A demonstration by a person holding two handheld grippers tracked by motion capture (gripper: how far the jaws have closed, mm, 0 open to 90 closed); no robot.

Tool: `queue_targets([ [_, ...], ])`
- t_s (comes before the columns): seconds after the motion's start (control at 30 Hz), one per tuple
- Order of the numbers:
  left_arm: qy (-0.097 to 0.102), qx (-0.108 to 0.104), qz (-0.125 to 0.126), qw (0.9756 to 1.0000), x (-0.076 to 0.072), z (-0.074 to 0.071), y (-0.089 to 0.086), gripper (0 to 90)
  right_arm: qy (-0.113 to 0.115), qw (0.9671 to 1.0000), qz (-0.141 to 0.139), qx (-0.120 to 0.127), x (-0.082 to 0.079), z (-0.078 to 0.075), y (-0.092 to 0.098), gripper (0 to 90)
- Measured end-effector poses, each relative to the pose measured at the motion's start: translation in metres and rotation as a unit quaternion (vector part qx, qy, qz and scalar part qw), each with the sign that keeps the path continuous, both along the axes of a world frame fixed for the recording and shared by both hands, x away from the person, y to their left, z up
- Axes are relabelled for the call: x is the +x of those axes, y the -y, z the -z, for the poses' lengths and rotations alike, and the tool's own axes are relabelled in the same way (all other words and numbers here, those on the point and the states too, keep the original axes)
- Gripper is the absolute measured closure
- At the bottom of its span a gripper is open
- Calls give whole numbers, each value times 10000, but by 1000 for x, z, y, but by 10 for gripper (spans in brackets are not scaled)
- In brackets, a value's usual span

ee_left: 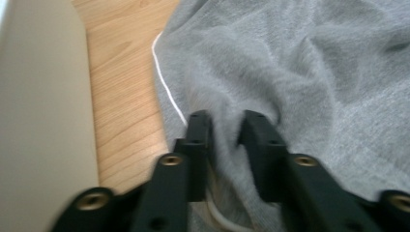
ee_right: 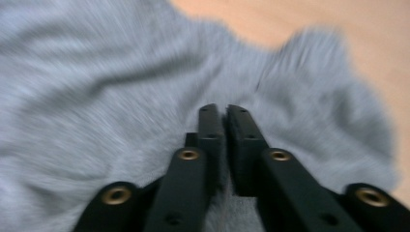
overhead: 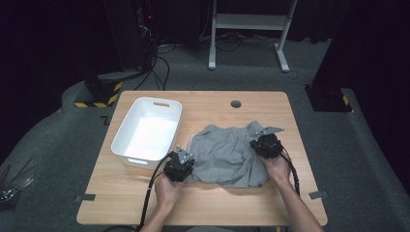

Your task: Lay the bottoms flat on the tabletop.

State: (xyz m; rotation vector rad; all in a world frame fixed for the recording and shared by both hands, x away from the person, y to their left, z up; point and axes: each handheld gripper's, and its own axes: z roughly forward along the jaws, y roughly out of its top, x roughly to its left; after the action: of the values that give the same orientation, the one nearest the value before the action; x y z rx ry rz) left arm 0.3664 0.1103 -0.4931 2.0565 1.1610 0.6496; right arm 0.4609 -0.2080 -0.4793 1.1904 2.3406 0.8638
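Note:
A crumpled grey garment (overhead: 225,154) lies on the right half of the wooden table (overhead: 217,203). My left gripper (overhead: 183,166) sits at the garment's left edge, close to the white bin. In the left gripper view the garment (ee_left: 314,72) shows a white cord along its edge, and the left gripper (ee_left: 226,121) has a raised fold of cloth pinched between its jaws. My right gripper (overhead: 265,145) rests on the garment's upper right part. In the blurred right gripper view the right gripper (ee_right: 223,110) has its jaws almost together on the grey cloth (ee_right: 96,72).
An empty white bin (overhead: 145,100) stands on the table's left half, and its wall (ee_left: 43,96) is close beside my left gripper. Bare wood (ee_right: 290,19) lies beyond the garment. A round cable hole (overhead: 236,104) is near the far edge. Cables trail from both grippers toward the person.

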Motion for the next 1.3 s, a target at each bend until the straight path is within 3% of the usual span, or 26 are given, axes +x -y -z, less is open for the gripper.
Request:
queue_targets([
  [0.07,62,-2,130,9999,-3,0,3,562,-79,9998,56,165,-6,5,4,659],
  [0.2,138,49,332,9993,-4,0,12,467,305,9978,157,571,-39,-5,23,597],
  [0.27,77,46,365,9993,-1,3,15,450,403,9962,225,735,-56,-10,35,583],
  [0.47,-106,-26,241,9997,7,21,15,412,122,9959,248,858,-84,5,51,498],
  [0.53,-164,-36,209,9996,8,28,13,401,-18,9967,140,803,-85,13,48,569],
  [0.6,-58,-113,237,9996,6,32,11,395,-128,9970,28,761,-82,17,42,741],
  [0.63,-13,-101,253,9996,5,32,10,394,-120,9973,-28,727,-80,16,38,803],
  [0.7,-18,-97,280,9996,5,32,9,394,-5,9973,-176,706,-77,8,28,837],
  [0.83,-47,-131,274,9995,7,32,8,387,330,9956,-566,668,-69,-17,-1,840],
  [0.93,-75,-152,275,9995,8,32,8,381,419,9947,-680,647,-54,-27,-25,835],
  [1.0,-74,-161,280,9995,8,32,7,378,309,9953,-712,579,-39,-21,-39,826],
  [1.1,-85,-173,281,9994,8,32,8,374,-327,9953,-780,472,-21,3,-54,714],
  [1.13,-90,-181,289,9994,8,32,8,370,-419,9946,-810,486,-20,8,-56,672],
  [1.2,-85,-172,294,9994,8,33,8,367,-226,9936,-863,688,-27,6,-52,612],
  [1.3,-86,-157,305,9994,8,32,8,367,247,9921,-734,988,-47,-10,-32,601],
])
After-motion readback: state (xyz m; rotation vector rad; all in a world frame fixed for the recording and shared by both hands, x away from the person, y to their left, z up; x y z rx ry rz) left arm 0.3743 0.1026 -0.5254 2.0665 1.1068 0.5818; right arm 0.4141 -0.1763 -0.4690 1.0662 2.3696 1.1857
